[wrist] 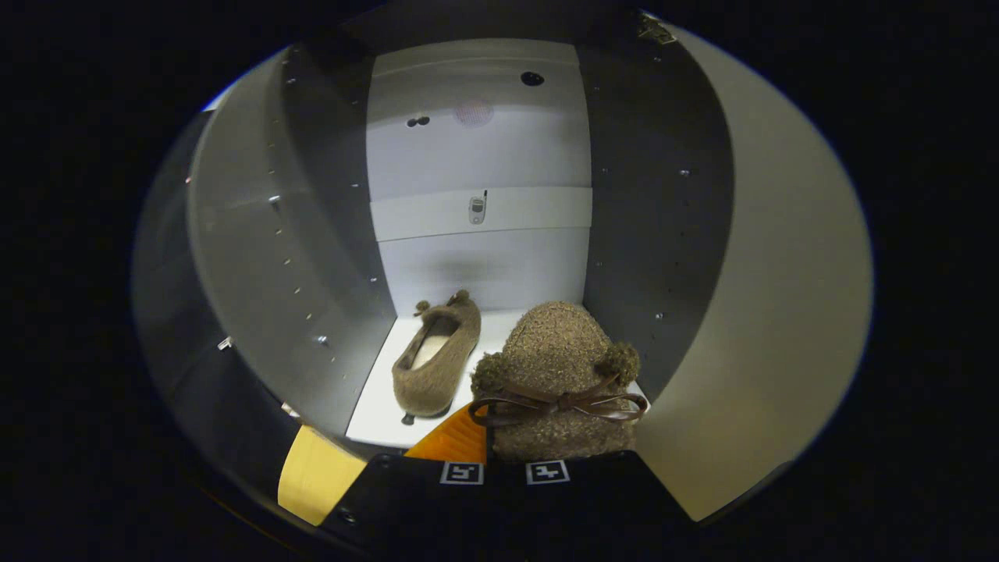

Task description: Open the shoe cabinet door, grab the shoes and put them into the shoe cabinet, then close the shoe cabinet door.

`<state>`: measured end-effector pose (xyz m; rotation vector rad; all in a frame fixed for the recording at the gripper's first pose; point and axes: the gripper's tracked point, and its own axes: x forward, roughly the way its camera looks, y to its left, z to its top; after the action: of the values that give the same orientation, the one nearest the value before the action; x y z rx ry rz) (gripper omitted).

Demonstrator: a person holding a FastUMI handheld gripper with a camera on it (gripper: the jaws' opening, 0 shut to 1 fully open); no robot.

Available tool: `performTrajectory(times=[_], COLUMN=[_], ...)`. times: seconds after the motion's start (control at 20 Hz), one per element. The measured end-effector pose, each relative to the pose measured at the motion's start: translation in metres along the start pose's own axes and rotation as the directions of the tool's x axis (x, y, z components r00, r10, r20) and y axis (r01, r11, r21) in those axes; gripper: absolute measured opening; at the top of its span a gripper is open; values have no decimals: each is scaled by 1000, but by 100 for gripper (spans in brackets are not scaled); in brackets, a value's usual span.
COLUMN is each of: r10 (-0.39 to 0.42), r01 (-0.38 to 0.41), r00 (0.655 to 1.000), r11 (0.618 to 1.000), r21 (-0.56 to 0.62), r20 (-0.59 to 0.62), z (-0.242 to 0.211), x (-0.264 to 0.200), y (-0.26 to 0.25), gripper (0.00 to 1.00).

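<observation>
I am looking into the open shoe cabinet point(655, 234). A brown fuzzy slipper point(558, 359) with two pom-poms and a thin bow sits just ahead of my gripper point(499, 441), which is shut on its near edge. It hangs over the right front of the white cabinet floor point(375, 414). One finger point(453, 443) shows at the slipper's left; the slipper hides the other. The matching slipper point(437, 359) lies on the cabinet floor to the left, its opening facing up and its pom-pom end toward the back wall.
Dark side walls with rows of small holes close in on both sides. A pale back wall point(480, 156) has a cross rail point(546, 211) halfway up. A pale open door panel point(780, 312) stands to the right, a grey one point(234, 257) to the left.
</observation>
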<state>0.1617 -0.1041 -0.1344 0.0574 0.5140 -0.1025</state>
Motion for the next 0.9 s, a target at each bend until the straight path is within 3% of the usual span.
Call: performTrajectory(times=[0.45, 0.9], r10=[8, -26], r01=[0, 27], r00=[985, 948], r11=[999, 1000], r21=[44, 0], r20=[-175, -318], z=[16, -19], x=[125, 204], y=[-10, -7], gripper=[5, 5])
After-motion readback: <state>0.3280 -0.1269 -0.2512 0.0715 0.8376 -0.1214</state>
